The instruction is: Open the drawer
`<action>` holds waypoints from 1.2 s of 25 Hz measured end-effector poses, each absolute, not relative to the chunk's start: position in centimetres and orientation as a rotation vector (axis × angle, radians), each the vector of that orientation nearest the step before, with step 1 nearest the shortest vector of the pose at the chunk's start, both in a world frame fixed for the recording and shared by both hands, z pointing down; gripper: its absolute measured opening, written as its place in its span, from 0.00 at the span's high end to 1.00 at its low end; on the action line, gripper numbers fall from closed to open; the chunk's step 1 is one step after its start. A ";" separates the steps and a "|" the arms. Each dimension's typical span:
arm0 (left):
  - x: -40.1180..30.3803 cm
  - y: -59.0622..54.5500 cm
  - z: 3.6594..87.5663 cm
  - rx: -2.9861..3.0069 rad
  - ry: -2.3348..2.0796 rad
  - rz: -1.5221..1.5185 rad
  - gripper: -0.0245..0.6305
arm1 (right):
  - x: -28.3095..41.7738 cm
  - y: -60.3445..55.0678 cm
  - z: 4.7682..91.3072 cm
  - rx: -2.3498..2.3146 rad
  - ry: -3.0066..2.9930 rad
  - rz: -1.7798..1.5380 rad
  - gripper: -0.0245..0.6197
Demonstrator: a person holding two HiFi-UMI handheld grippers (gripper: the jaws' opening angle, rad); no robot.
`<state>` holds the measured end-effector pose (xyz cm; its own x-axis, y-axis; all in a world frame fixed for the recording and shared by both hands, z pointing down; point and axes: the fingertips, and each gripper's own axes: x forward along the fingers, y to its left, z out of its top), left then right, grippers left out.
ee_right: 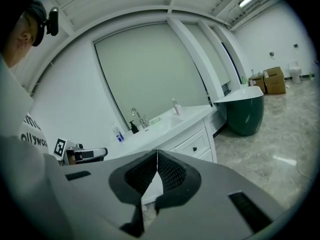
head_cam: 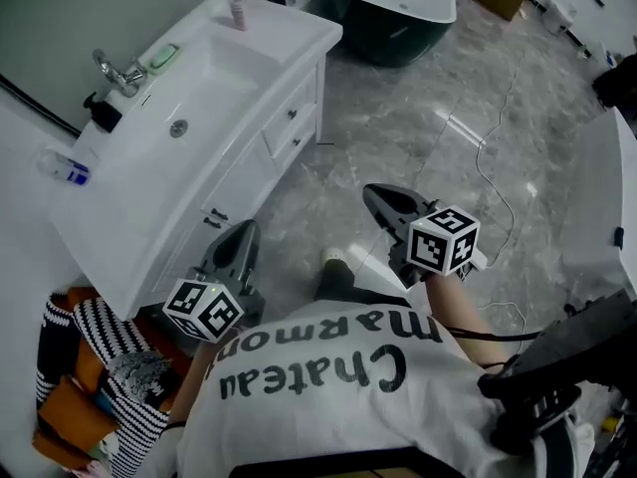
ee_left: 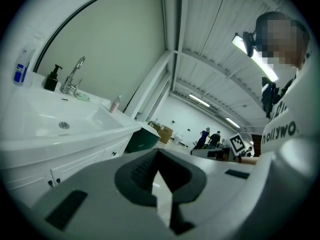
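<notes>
Low at the left of the head view, your left gripper (head_cam: 245, 229) sits just off the front of the white cabinet (head_cam: 234, 172), near the dark handles on its door and apart from them. Its own view shows the jaws brought together at the tips, with only floor behind them, so it has hold of nothing. Your right gripper (head_cam: 374, 193) is out over the grey marble floor (head_cam: 398, 118), well apart from the cabinet. Its jaws are likewise pressed together and empty.

Further along the cabinet front, towards the dark green bathtub (head_cam: 383, 13), are two stacked fronts, the upper drawer (head_cam: 295, 101) and the lower drawer (head_cam: 296, 139). Each has a small dark knob, and both sit flush with the cabinet, fully closed. Neither gripper touches them: both drawers lie ahead of your grippers, well apart from the left one and further still from the right.

On the counter, the basin (head_cam: 199, 88) has a chrome tap (head_cam: 119, 70) behind it, with a green soap dish (head_cam: 161, 58) on one side and a dark pump bottle (head_cam: 100, 111) on the other. A pink bottle (head_cam: 237, 10) stands at the far end of the counter and a blue-labelled bottle (head_cam: 65, 167) lies at the near end
</notes>
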<state>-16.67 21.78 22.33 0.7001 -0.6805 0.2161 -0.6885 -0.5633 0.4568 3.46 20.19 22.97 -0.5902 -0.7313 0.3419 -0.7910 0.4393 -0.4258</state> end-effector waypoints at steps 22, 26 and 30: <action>-12.1 9.2 22.8 2.236 -1.327 0.116 0.98 | 9.7 5.4 27.6 1.136 -2.647 0.999 0.95; -12.7 8.5 22.7 2.251 -1.363 0.126 0.98 | 10.0 5.0 27.6 1.137 -2.673 0.996 0.95; -11.6 7.7 22.9 2.263 -1.331 0.077 0.98 | 10.4 4.6 27.5 1.143 -2.681 0.981 0.95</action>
